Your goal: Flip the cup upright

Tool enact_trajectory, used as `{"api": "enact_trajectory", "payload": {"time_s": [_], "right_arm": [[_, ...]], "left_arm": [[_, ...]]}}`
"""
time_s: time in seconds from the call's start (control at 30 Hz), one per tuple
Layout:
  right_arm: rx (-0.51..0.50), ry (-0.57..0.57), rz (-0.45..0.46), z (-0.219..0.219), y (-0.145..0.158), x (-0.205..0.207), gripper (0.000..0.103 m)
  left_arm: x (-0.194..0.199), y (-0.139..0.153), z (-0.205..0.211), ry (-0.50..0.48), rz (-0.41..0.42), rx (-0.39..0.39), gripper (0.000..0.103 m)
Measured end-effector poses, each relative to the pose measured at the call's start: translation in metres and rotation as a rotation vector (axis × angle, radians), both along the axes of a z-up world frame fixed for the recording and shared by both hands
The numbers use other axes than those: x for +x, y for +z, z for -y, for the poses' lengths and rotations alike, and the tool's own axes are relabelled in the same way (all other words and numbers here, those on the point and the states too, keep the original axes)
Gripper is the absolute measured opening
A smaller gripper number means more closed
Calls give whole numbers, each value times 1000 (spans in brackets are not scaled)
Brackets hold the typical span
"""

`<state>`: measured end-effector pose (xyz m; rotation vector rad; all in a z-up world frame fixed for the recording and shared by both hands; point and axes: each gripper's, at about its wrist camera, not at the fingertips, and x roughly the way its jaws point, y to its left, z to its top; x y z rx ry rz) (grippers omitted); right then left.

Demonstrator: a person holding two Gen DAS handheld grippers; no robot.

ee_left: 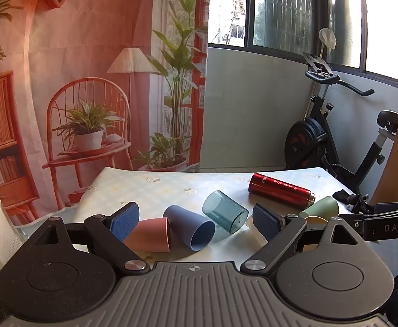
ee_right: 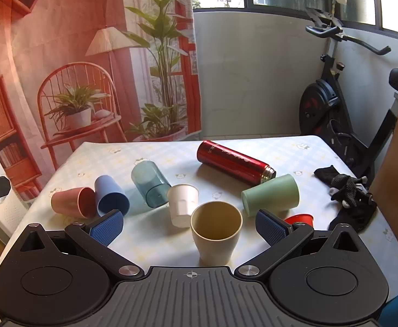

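The right gripper (ee_right: 189,224) is sitting wide open and holding nothing, and a tan cup (ee_right: 215,233) is standing upright between its fingers without touching them. Just past it a white cup (ee_right: 182,204) is standing mouth up, a green cup (ee_right: 271,194) is lying on its side toward the right finger, and a red bottle (ee_right: 234,162) is lying farther back. The left gripper (ee_left: 196,218) is wide open and empty too, with a pink cup (ee_left: 149,235), a blue cup (ee_left: 189,227) and a clear cup (ee_left: 224,211) lying on their sides just ahead of its fingers on the table (ee_right: 253,141).
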<state>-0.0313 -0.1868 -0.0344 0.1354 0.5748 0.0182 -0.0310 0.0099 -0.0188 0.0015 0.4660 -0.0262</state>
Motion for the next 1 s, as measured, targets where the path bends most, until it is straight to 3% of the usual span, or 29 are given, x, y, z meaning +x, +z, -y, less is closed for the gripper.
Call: {"api": "enact_trajectory", "payload": {"time_s": [1.0], "right_arm": [[-3,-4,25,2,7,-3,102]], "left_arm": [[-2,9,1,-12,26,15,95]]}}
